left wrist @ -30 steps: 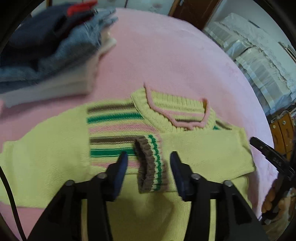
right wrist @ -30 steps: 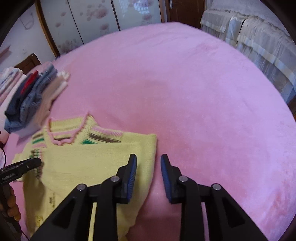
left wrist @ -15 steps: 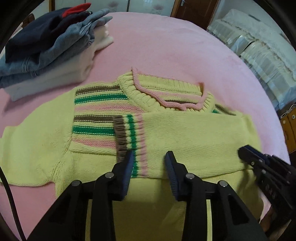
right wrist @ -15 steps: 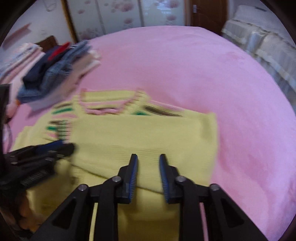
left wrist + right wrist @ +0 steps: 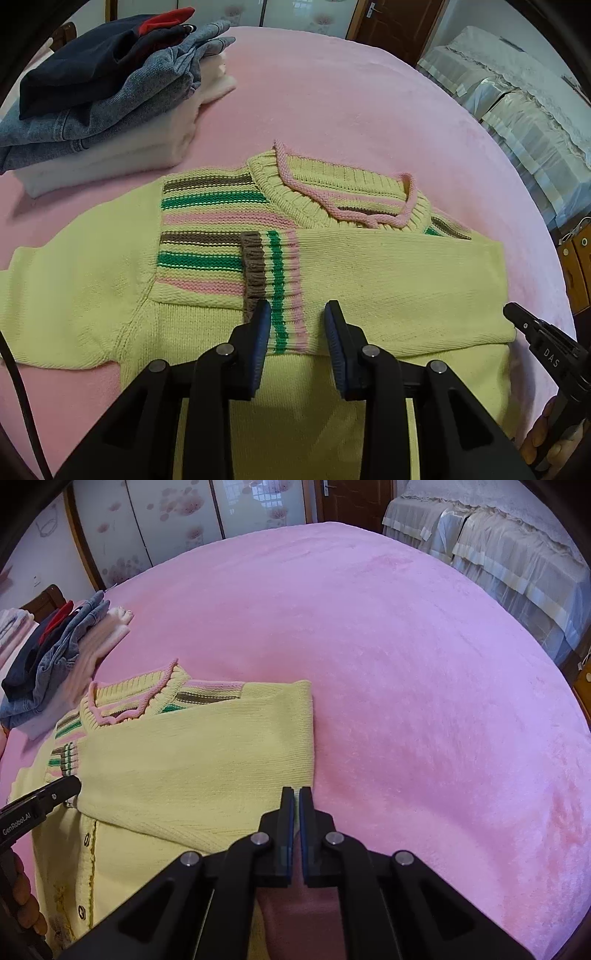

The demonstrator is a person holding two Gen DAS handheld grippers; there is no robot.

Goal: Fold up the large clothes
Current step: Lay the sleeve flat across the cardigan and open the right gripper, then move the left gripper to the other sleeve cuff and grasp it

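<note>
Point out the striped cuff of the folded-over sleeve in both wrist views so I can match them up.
Left wrist: the striped cuff lies at centre, just beyond the left tool, across the sweater's chest.
Right wrist: the same cuff sits at the far left edge, small, just above the other tool's tip.
Shared landmark: the pink-edged collar, just beyond the cuff in both views.
</note>
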